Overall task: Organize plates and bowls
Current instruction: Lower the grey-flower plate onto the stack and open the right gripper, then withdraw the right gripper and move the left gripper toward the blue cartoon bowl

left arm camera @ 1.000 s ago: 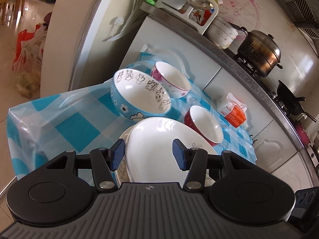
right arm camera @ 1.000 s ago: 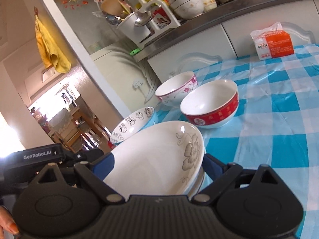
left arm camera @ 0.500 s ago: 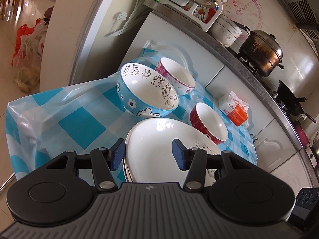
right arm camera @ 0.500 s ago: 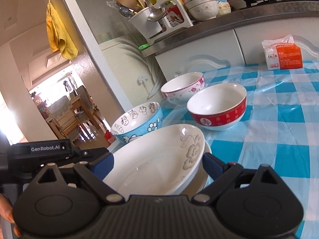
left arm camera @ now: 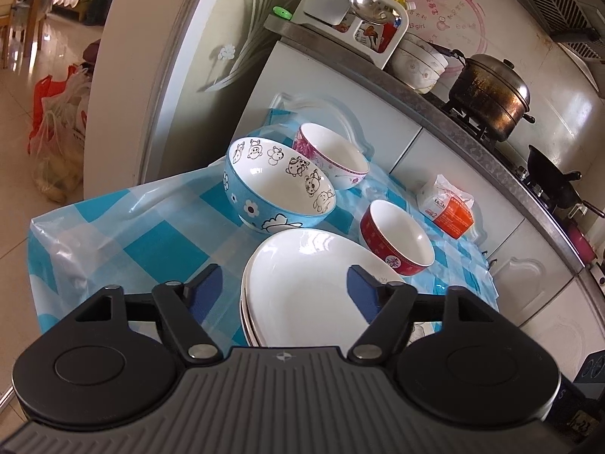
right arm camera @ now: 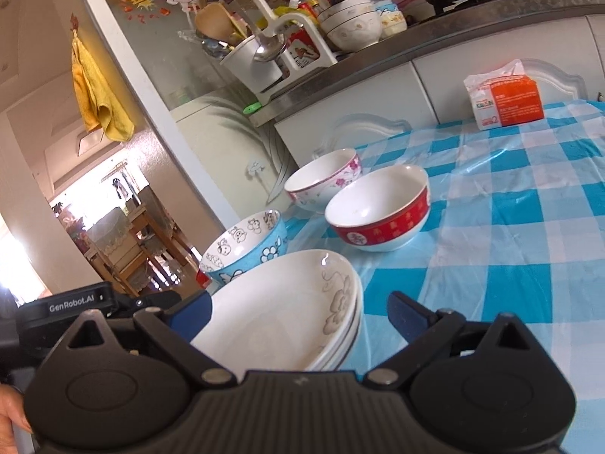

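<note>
Your left gripper (left arm camera: 285, 287) was opening, its blue pads (left arm camera: 207, 286) spread wide to either side of the stack of white plates (left arm camera: 302, 287) and pressing on nothing; the near rim of the stack sat between the fingers, with a gap showing beside the left pad. Your right gripper (right arm camera: 298, 308) stood wide as well, its pads (right arm camera: 402, 308) clear of the same stack (right arm camera: 280, 317), which lay between them with the grey flower print on the top plate turned toward the right finger. At the left edge of the right wrist view, your left gripper's body showed just beside that tool.

Just beyond the plates from your left gripper sat the blue cartoon bowl (left arm camera: 280, 185), upright and near the stack's far rim; whether they touched I could not tell. Ahead and to the right stood the red bowl (left arm camera: 397, 242), close to the plates. Further out, behind the blue one, was the pink-flowered bowl (left arm camera: 332, 155). All rested on the blue checked tablecloth (left arm camera: 124, 234).

Past the red bowl, toward the cabinets, lay an orange and white packet (left arm camera: 448, 204). Beyond that, on the counter, stood a dark steamer pot (left arm camera: 491, 94) and a white utensil rack (left arm camera: 355, 3).
</note>
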Tool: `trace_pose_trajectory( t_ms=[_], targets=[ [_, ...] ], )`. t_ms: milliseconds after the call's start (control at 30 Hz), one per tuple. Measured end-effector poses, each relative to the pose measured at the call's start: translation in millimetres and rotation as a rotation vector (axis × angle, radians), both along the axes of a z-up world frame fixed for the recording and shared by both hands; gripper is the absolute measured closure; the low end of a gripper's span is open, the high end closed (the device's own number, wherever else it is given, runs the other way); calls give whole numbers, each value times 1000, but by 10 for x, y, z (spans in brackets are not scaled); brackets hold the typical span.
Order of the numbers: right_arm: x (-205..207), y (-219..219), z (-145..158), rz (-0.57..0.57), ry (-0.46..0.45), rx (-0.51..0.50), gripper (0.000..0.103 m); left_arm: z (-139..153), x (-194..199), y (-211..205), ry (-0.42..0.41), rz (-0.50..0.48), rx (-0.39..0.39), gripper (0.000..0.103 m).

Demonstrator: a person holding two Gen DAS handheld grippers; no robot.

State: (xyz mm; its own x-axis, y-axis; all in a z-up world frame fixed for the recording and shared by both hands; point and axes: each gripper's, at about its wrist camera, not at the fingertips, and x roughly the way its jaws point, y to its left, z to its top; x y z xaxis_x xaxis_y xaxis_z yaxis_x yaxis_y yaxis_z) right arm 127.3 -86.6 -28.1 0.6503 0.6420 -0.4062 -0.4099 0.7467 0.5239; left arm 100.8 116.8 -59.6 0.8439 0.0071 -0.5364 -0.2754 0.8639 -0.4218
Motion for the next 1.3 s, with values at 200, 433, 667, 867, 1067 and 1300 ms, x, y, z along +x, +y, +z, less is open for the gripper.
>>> trace_pose_trajectory(
  t_ms=[200, 433, 667, 867, 1067, 1300],
  targets=[
    [-95, -191, -22, -62, -1, -3, 1, 21, -56, -106, 2, -23, 37, 4],
    [-202, -392, -31, -152, 12, -45, 1, 13, -133, -262, 11, -57, 64, 0],
    [-336, -491, -43, -215, 18, -112, 1, -10, -188, -406, 33, -97, 88, 0],
    [-412, -559, -39, -247, 23, -152, 1, -9, -255, -512, 38, -131, 112, 0],
    [-485, -598, -20, -261, 10, -176, 1, -27, -306, -568, 45, -159, 129, 0],
    [-561, -589, 27, -261, -22, -206, 1, -27, -370, -591, 48, -181, 146, 0]
  ],
)
